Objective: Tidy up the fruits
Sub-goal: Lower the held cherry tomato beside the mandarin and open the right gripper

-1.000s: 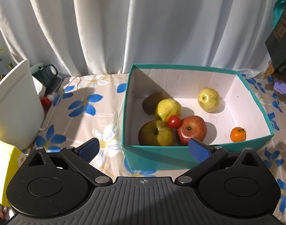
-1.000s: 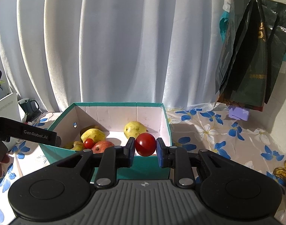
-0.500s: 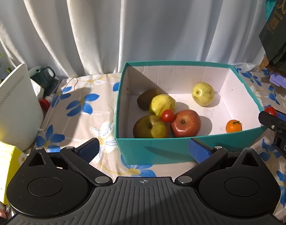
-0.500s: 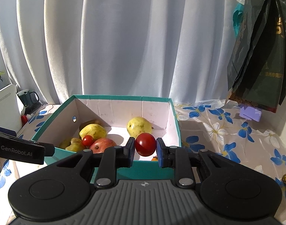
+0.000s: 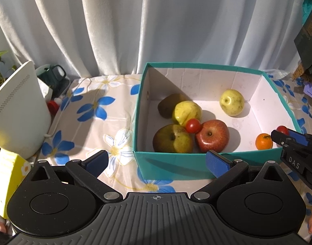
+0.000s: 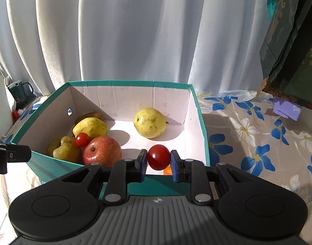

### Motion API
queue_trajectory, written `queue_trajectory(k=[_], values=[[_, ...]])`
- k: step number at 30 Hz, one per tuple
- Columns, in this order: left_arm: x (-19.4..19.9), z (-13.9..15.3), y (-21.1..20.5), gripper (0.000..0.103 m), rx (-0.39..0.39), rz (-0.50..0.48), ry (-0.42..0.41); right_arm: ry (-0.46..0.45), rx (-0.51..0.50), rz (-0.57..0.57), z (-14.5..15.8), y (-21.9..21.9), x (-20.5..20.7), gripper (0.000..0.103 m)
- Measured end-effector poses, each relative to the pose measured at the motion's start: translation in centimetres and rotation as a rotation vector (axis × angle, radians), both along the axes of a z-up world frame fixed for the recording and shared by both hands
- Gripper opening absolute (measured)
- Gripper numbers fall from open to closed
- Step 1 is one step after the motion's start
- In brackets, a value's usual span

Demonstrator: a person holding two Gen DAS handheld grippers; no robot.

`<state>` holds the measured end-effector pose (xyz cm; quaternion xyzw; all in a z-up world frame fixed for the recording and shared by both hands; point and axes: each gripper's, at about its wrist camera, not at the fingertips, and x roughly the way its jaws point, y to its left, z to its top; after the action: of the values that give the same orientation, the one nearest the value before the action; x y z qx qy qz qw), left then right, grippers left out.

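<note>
A teal box (image 5: 172, 165) with a white inside stands on the flowered tablecloth and holds a red apple (image 5: 212, 138), yellow pears (image 5: 232, 102), a small tomato (image 5: 193, 125) and a small orange (image 5: 264, 141). My right gripper (image 6: 158, 161) is shut on a red cherry tomato (image 6: 158, 157) and holds it over the box's near right corner, above the orange (image 6: 167, 171). It also shows in the left wrist view (image 5: 286, 135). My left gripper (image 5: 157, 162) is open and empty in front of the box's near left wall.
A white appliance (image 5: 17, 110), a dark green mug (image 5: 51, 76) and a yellow carton (image 5: 6, 173) stand at the left. Dark bags (image 6: 293, 40) hang at the right over a purple block (image 6: 286, 109). White curtains close the back.
My right gripper has carried the cherry tomato forward and lower, over the box's near right corner. My left gripper stays open and has shifted a little left.
</note>
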<state>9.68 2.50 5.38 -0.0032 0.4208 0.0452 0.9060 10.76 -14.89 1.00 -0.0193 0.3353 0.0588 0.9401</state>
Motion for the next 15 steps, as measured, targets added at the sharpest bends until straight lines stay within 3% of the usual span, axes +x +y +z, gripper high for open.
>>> queue_trajectory(k=[15], values=[[1.06,-0.59,-0.66,0.103,0.022,-0.02,0.037,0.025,-0.01,0.033,-0.2,0.46,0.92,0.023]])
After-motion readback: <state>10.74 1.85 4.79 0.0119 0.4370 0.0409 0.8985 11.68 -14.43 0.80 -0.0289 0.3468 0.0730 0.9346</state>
